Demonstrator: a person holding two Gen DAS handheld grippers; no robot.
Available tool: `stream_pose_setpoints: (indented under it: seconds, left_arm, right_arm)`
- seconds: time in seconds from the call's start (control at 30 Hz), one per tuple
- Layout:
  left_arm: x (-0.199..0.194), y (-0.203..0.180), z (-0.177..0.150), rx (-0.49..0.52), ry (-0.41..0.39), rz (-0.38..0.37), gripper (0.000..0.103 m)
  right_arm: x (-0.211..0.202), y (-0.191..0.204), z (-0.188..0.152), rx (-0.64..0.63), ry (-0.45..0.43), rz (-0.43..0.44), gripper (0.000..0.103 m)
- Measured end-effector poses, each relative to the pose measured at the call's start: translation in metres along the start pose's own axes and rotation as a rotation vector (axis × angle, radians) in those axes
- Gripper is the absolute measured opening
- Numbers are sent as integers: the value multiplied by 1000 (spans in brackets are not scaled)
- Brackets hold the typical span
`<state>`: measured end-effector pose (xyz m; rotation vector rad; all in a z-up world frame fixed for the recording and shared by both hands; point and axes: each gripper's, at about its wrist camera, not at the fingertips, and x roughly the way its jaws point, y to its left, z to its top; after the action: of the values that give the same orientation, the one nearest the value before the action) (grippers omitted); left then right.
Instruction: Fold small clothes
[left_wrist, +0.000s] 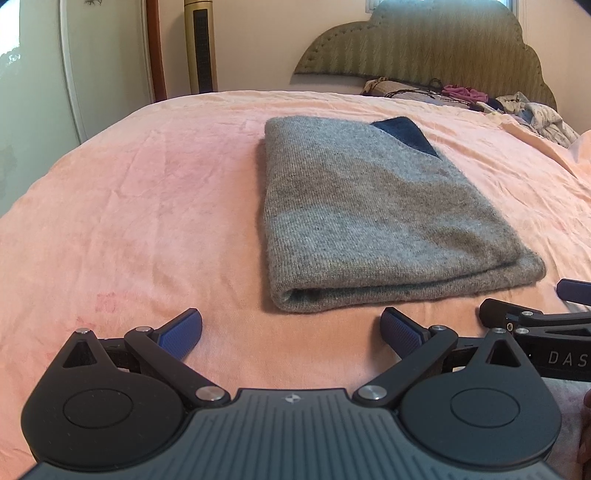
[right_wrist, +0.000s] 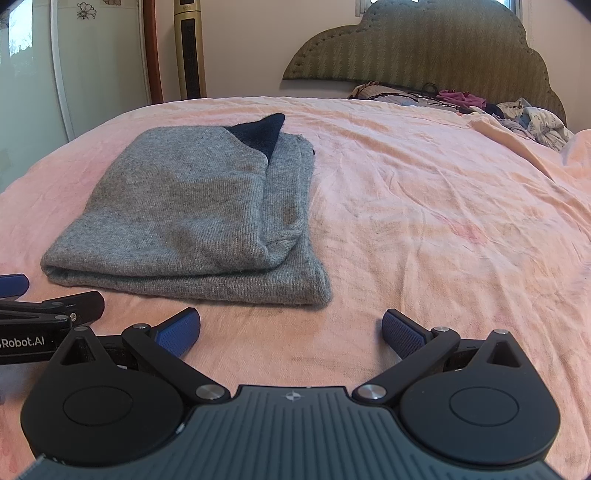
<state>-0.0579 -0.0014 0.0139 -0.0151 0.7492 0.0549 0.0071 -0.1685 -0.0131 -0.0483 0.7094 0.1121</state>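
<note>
Your left gripper hovers low over the pink bedsheet with its two blue fingers spread wide and nothing between them. The folded grey sweater lies flat on the sheet just beyond your fingertips, ahead and a little toward the right finger; its near folded edge stops short of the pads without touching them. A dark navy patch shows at the sweater's far end.

Your right gripper is likewise spread wide and holds nothing. From this side the grey sweater sits ahead of and beyond your left finger, with its near right corner reaching toward the gap between the two fingers, again not touching. You can see the layers here: a top fold lying over a wider bottom layer along the right edge, and the navy patch poking up at the far end.

The two grippers are just beside each other; part of the right one enters the left view at the right edge, and part of the left one at the left edge of the right view.

No containers show. Far beyond both sets of fingers, a loose pile of clothes lies by the headboard.
</note>
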Motion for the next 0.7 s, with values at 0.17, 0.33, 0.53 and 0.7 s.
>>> stream_pose_setpoints:
  seconds: [0.17,0.33,0.53,0.7]
  left_arm:
    - [0,-4,0,-9,0,13,103]
    - [-1,-3,-1,-1,-1,7,103]
    - [-2,-2,0,-2,3,0,103]
    - [-1,-3,2,0,15,1,103]
  right_arm:
    - [0,0,0,0,0,0,103]
    - [0,0,0,0,0,0,103]
    - [0,0,0,0,0,-1,103]
    - [0,0,0,0,0,0,103]
